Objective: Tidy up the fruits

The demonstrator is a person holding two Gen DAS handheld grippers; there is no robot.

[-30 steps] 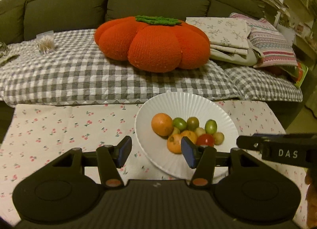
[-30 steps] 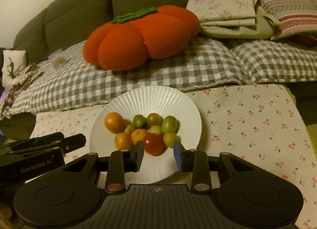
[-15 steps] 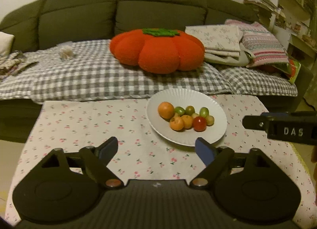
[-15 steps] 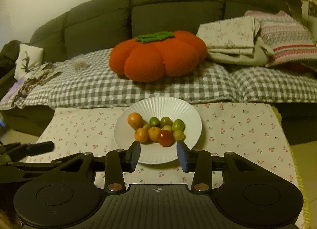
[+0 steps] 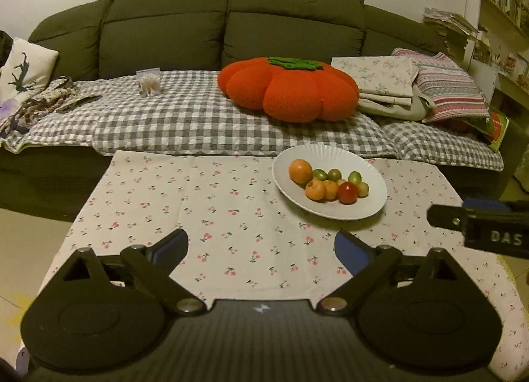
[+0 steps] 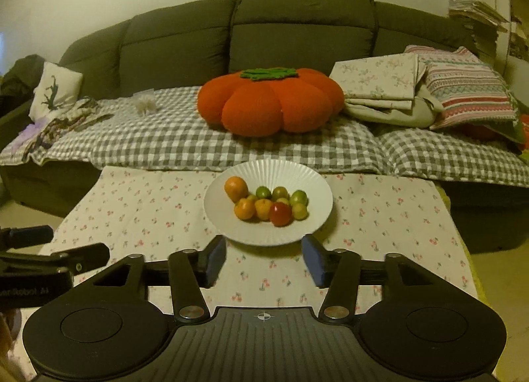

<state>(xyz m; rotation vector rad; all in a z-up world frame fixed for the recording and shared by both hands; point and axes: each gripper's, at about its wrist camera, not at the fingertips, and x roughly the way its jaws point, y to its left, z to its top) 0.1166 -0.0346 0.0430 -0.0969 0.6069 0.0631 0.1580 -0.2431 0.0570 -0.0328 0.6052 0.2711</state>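
Observation:
A white ribbed plate [image 5: 370, 177] [image 6: 310, 180] sits on the cherry-print tablecloth [image 5: 211, 210] at the far side of the table. It holds several small fruits: oranges [image 5: 300, 171] [image 6: 236, 187], green ones [image 5: 354, 177] [image 6: 299, 197] and a red one [image 5: 347, 192] [image 6: 280, 213]. My left gripper [image 5: 261, 249] is wide open and empty, above the cloth near and left of the plate. My right gripper [image 6: 264, 259] is open and empty, just short of the plate's near rim.
A dark sofa [image 5: 172, 28] with a grey checked blanket [image 5: 185, 124] stands behind the table. On it lie an orange pumpkin cushion [image 5: 291, 91] [image 6: 271, 104], folded linens [image 6: 380, 84] and a striped pillow [image 6: 469, 88]. The table's right edge [image 6: 459, 226] drops to the floor.
Both grippers have pulled back from the plate and risen, so the plate looks smaller and farther. The left jaws have opened wider; the right jaws have opened a little.

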